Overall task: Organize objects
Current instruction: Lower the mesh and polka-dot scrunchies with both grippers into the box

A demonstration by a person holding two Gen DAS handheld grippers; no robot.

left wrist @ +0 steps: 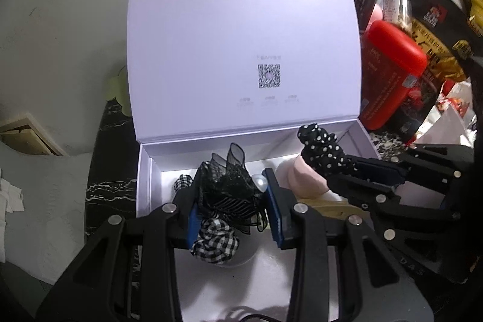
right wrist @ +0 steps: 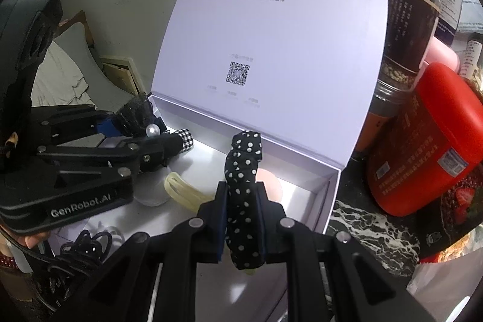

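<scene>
A white box stands open with its lid raised; it also shows in the right wrist view. My left gripper is shut on a black lace and gingham hair bow with a pearl, held over the box. The bow and left gripper show at the left of the right wrist view. My right gripper is shut on a black polka-dot scrunchie, held over the box's right part; it also shows in the left wrist view. A pink pad lies inside below it.
A red canister, a dark jar and snack packets crowd the box's right side. A cream hair tie and a black hair tie lie in the box. The black marble counter ends at the left.
</scene>
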